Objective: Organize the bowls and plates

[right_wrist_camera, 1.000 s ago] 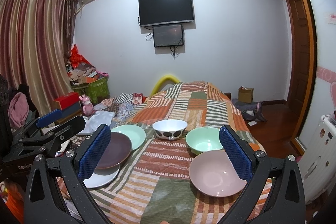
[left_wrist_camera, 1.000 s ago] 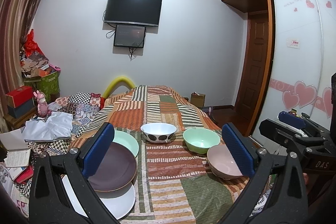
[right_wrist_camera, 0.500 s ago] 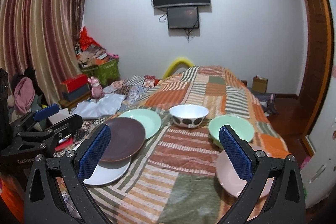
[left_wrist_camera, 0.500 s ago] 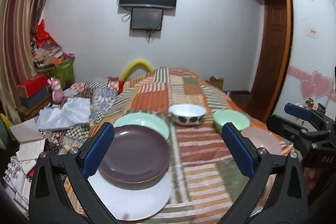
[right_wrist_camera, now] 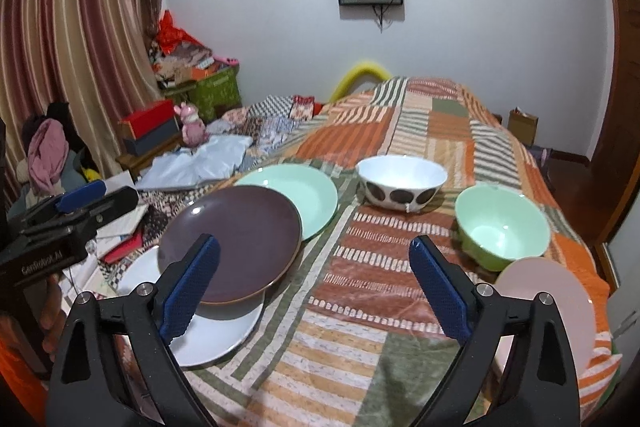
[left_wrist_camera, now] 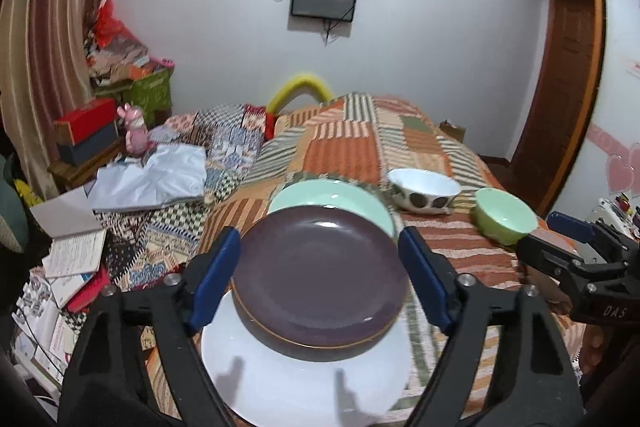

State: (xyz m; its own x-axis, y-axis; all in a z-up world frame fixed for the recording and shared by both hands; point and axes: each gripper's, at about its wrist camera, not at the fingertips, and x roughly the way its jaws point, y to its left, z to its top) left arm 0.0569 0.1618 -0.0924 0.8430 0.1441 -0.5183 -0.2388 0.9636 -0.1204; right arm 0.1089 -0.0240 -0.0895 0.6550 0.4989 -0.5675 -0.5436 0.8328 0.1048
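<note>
The left hand-held gripper [left_wrist_camera: 320, 283] is aimed at the brown plate [left_wrist_camera: 320, 279], which lies at 12 o'clock from it, framed between the two blue pads. The jaws have just been closing and are apart; no pad is seen pressing the rim. The plate is round, so no long axis is noted; it lies tilted, its near edge on the white plate [left_wrist_camera: 308, 387] and its far edge over the green plate [left_wrist_camera: 332, 195].

The right hand-held gripper [right_wrist_camera: 316, 287] is apart too, its jaws having just been closing, with only bedspread [right_wrist_camera: 360, 267] between them. The brown plate sits at its 10 o'clock, so the left hand is judged nearer.

Count, all on the bed: three plates; three bowls, namely spotted bowl [right_wrist_camera: 401, 183], green bowl [right_wrist_camera: 502, 227], pink bowl [right_wrist_camera: 548, 303].
</note>
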